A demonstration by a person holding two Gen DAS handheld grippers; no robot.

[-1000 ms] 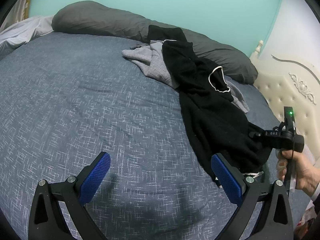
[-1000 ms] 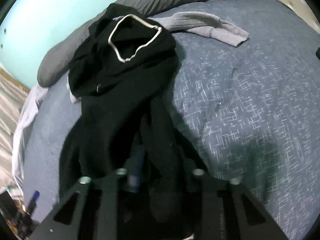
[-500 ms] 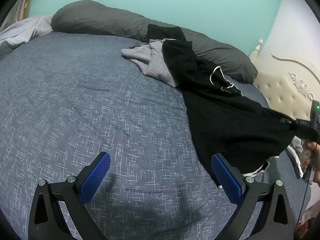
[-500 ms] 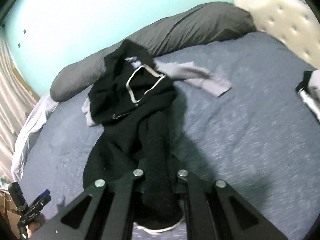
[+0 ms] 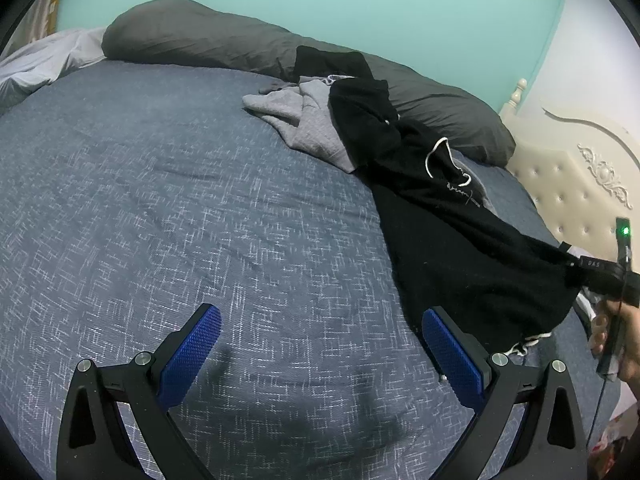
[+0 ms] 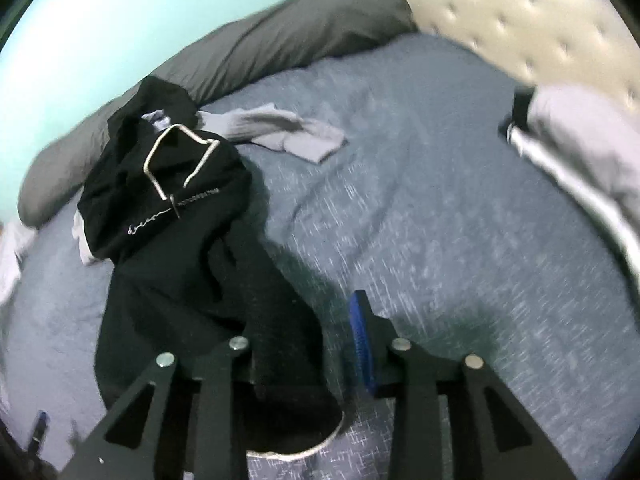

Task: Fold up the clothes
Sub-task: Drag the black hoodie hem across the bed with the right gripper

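Bedding fills both views: a blue-grey bedspread (image 5: 168, 208) with a white fleck pattern covers the bed, and a long dark grey pillow (image 5: 208, 40) runs along the mint-green wall at the top of the left wrist frame. A black hoodie (image 5: 448, 232) with white drawstrings lies stretched diagonally across the right half of that frame, its upper part draped over a grey garment (image 5: 304, 124) just below the pillow. The hoodie's lower end is lifted off the bedspread and drawn taut toward the right gripper (image 5: 576, 270) at the right edge, where a person's hand (image 5: 618, 336) grips the handle.

The left gripper (image 5: 320, 350) hovers at the bottom centre of its own frame above bare bedspread, jaws spread wide with nothing between the blue pads (image 5: 192, 352).

In the blurred right wrist view, the right gripper (image 6: 304, 356) sits at the bottom centre. Its jaws stand apart: the black fabric passes between them, against the left finger, while a gap shows between the cloth and the blue pad of the right finger. A cream tufted headboard (image 6: 520, 20) occupies the upper right, and a pale grey garment (image 6: 580, 148) lies at the right edge.
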